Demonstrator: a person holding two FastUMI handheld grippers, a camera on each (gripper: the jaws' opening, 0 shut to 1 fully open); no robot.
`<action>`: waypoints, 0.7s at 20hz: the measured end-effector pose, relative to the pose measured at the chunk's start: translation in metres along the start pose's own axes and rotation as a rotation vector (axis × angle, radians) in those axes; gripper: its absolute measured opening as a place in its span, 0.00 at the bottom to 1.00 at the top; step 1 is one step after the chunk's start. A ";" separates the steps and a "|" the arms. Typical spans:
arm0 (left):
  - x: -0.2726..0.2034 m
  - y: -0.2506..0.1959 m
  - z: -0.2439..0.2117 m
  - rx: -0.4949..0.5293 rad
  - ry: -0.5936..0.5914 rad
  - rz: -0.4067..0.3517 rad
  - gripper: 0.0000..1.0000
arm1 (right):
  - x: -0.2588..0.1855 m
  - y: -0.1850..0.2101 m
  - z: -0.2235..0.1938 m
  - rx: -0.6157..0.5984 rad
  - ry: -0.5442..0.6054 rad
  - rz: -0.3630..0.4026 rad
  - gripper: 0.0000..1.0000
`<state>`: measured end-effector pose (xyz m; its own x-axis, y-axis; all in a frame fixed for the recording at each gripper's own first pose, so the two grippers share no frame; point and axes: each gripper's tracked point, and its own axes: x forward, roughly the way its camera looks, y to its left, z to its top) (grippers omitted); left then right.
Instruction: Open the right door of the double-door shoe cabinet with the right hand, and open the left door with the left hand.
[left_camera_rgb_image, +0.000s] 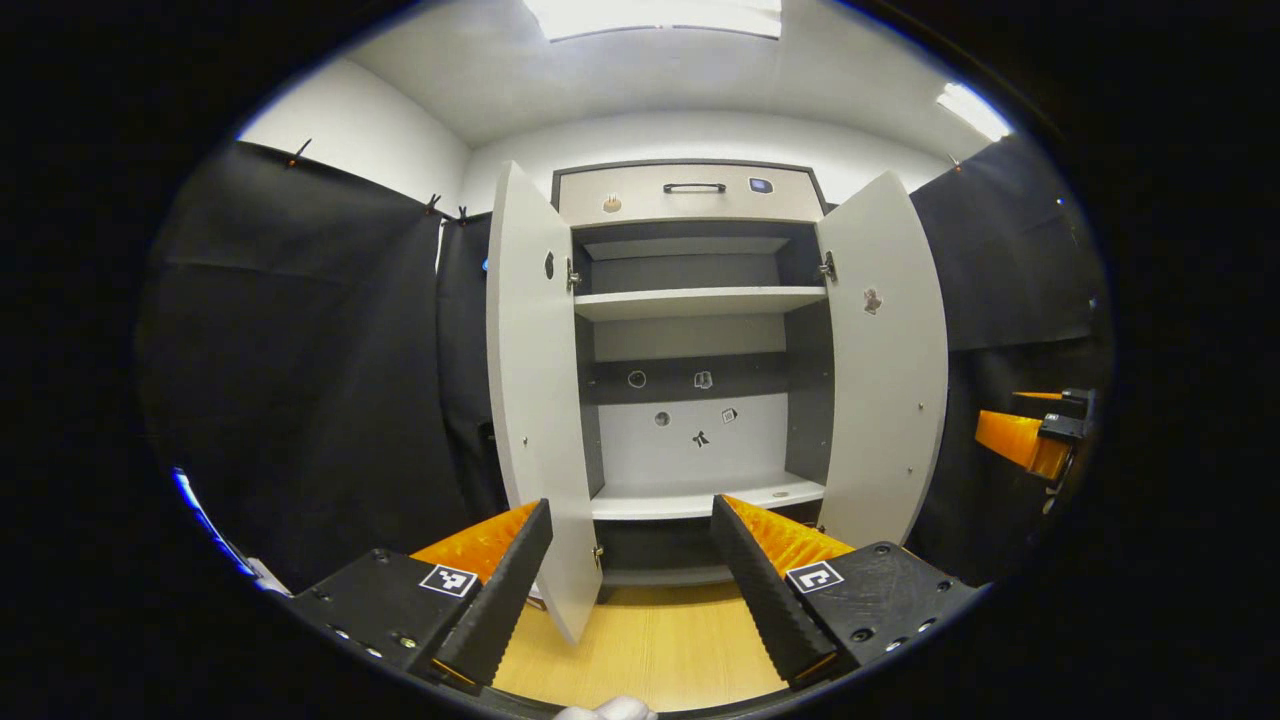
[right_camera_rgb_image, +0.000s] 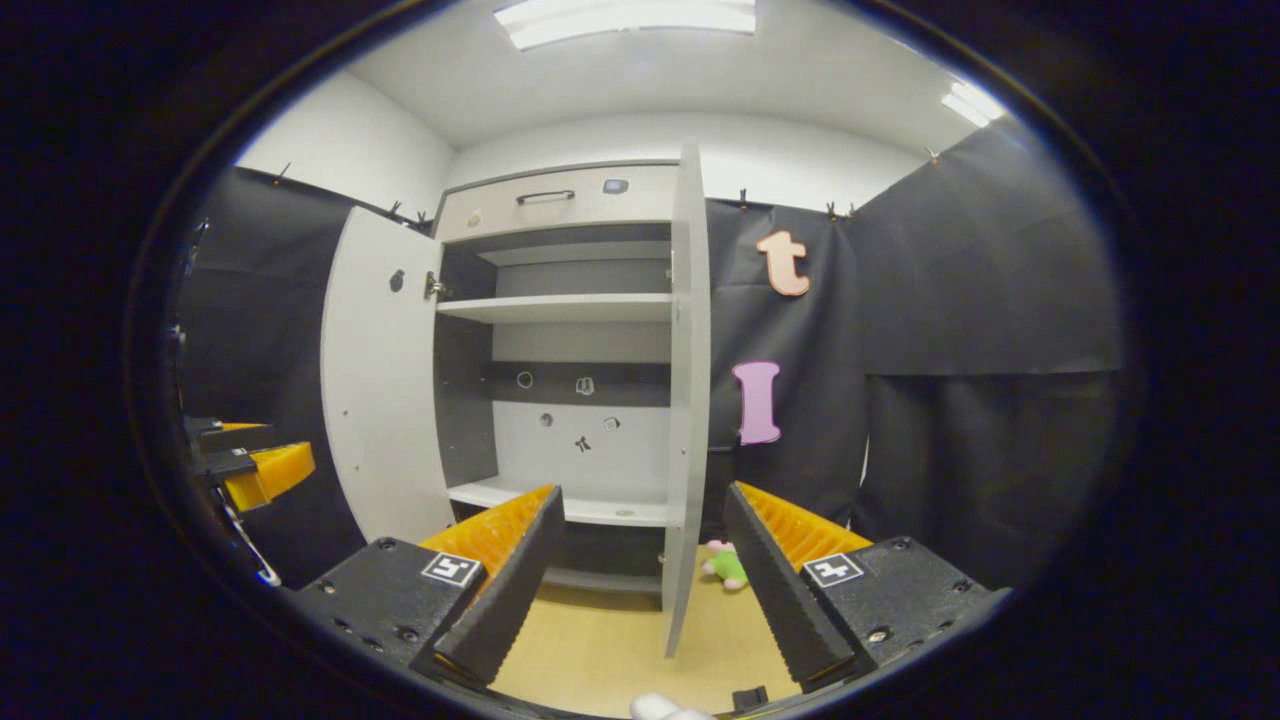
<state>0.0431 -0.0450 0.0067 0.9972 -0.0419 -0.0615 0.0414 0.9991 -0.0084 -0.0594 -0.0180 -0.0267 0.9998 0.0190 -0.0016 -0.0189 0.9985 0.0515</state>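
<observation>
The grey shoe cabinet (left_camera_rgb_image: 690, 300) stands ahead with both doors swung wide. In the left gripper view its left door (left_camera_rgb_image: 530, 400) juts toward me, and my left gripper (left_camera_rgb_image: 630, 580) is open just in front of that door's lower edge, touching nothing. The right door (left_camera_rgb_image: 885, 370) angles away, with the right gripper (left_camera_rgb_image: 1035, 435) beyond it at the far right. In the right gripper view the right door (right_camera_rgb_image: 688, 400) is seen edge-on between the fingers of my open right gripper (right_camera_rgb_image: 640, 575). The left door (right_camera_rgb_image: 380, 390) is at the left there, beside the left gripper (right_camera_rgb_image: 250, 460).
Bare shelves (left_camera_rgb_image: 700, 300) and a top drawer with a dark handle (left_camera_rgb_image: 693, 187) make up the cabinet. A small pink and green plush toy (right_camera_rgb_image: 725, 565) lies on the wooden floor (right_camera_rgb_image: 590, 640) by the right door's foot. Black cloth walls close in on both sides.
</observation>
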 end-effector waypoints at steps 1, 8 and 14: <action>0.001 0.003 0.001 -0.009 -0.004 0.007 0.96 | 0.001 0.001 -0.001 0.000 0.003 0.001 1.00; 0.000 0.011 0.001 -0.004 -0.001 0.023 0.96 | 0.003 0.012 0.001 -0.009 0.009 0.021 1.00; 0.000 0.007 -0.001 -0.007 -0.001 0.014 0.96 | 0.004 0.013 0.005 -0.015 0.004 0.021 1.00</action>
<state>0.0432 -0.0378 0.0059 0.9978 -0.0281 -0.0605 0.0272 0.9995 -0.0148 -0.0554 -0.0051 -0.0212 0.9992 0.0402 -0.0042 -0.0400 0.9985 0.0370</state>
